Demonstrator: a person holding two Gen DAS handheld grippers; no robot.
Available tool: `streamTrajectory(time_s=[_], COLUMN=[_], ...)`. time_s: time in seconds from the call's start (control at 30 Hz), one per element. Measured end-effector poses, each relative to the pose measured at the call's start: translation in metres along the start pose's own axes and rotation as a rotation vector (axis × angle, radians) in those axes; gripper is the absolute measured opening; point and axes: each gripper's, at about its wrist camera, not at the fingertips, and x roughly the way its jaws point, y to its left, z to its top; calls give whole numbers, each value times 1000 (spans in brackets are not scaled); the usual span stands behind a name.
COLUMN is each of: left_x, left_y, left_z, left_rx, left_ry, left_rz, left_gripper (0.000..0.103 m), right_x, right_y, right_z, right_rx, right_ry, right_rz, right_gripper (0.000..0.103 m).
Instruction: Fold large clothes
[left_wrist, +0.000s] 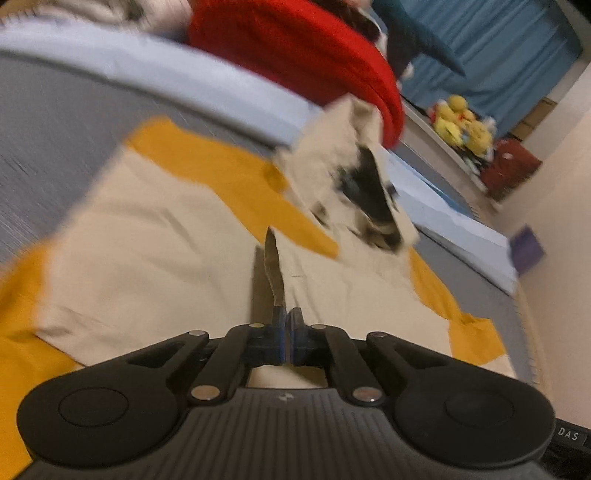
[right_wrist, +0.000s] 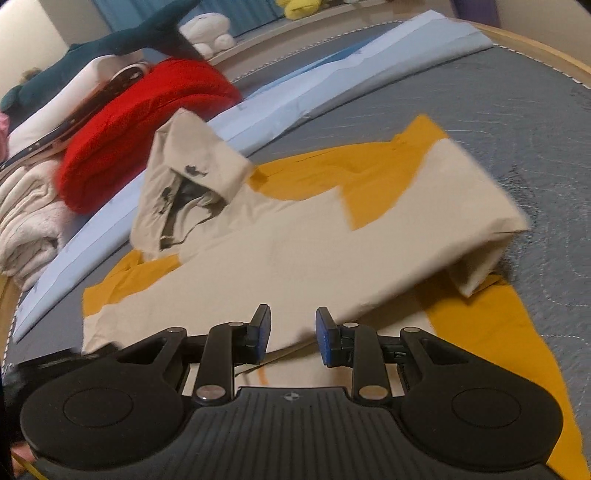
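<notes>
A large beige and mustard-yellow garment (left_wrist: 147, 236) lies spread on a grey bed, with a beige hood (left_wrist: 343, 177) bearing a black print at its far end. My left gripper (left_wrist: 286, 321) is shut on a thin raised fold of the beige cloth (left_wrist: 275, 273). In the right wrist view the same garment (right_wrist: 295, 251) lies partly folded, its hood (right_wrist: 184, 184) at the left and a doubled-over beige edge (right_wrist: 480, 258) at the right. My right gripper (right_wrist: 291, 328) is open and empty just above the garment's near edge.
A red knit item (right_wrist: 147, 122) and folded whitish clothes (right_wrist: 26, 229) sit on a light blue sheet (right_wrist: 332, 74) beyond the garment. Plush toys (left_wrist: 461, 125) line the far side by blue curtains. The grey quilted bed surface (right_wrist: 517, 110) surrounds the garment.
</notes>
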Motion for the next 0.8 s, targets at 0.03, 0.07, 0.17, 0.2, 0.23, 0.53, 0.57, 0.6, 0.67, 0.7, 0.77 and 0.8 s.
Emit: streamTrajectory(time_s=[0.03,0.07,0.17,0.2,0.23,0.53,0.57,0.6,0.67,0.7,0.77,0.8], left_x=[-9,-17,-37,-41,-43,-35,-32,-32,-27,-25,-24,-24], left_y=[3,7,24,32,41,85,90,95,100,102,108,111], left_z=[3,5,11,13,15,26,27,27,28,27,28,29], left_rx=[6,11,-12,-43,-78,-231,-252,-272,-296,-303,-319,-325], left_ry=[-34,-67,-142,-142,-132,-27,-11,4,23,31,30,24], left_rz=[50,114,299,328,334,283,257,236,232,237,234,224], left_gripper=[2,2,2,2,2,21,32,36,39,39,39,39], right_x=[1,3,11,14,16,40,43,46,50,51,55,56], right_y=[-2,-4,-9,-11,-12,-32,-37,-41,-52,-56,-63,-65], right_z=[1,2,3,2,2,1,1,2,3,3,3,3], right_rx=[5,10,33,41,46,137,159,179,226,250,297,313], right_ry=[-1,1,14,21,28,91,97,103,114,119,134,140], right_rz=[-9,-20,-42,-45,-48,-82,-88,-97,-115,-115,-107,-103], right_gripper=[29,29,29,29,29,29,29,29,29,29,29,29])
